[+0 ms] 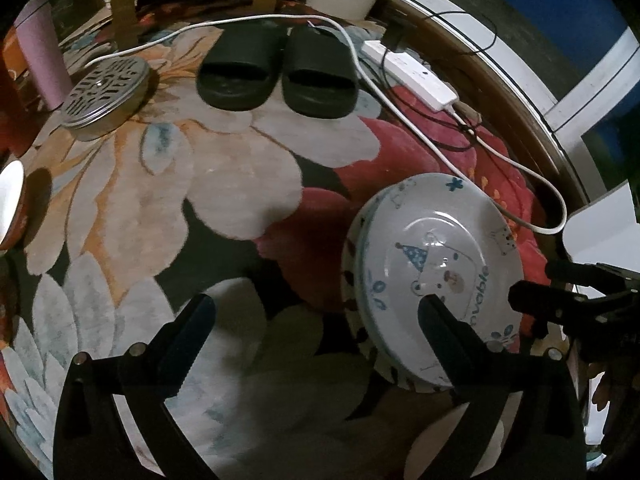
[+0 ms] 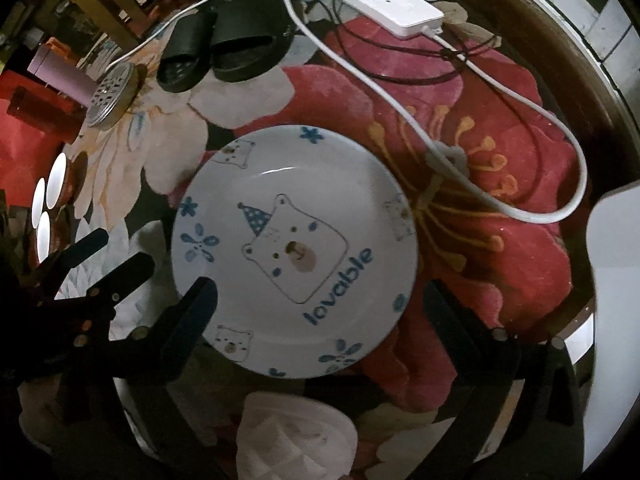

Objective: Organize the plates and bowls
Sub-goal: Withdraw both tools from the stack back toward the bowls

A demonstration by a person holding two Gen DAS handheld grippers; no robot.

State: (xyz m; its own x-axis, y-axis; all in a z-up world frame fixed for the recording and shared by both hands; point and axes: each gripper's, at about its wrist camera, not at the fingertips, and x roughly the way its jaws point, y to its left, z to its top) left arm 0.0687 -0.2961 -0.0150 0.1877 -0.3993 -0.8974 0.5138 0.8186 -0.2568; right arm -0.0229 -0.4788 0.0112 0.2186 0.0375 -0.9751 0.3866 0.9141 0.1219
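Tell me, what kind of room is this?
Probably a room in someone's home, seen at floor level. A flowered rug covers the floor, black slippers sit on it, and a power strip lies plugged in nearby. A bear plate rests on the rug.

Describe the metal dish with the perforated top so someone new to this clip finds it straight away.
Start from the flowered rug and find the black slippers at its far side. The metal dish lies left of them, beside a pink cup. It is the only shiny round thing with a slotted top; the plate is white with a bear.
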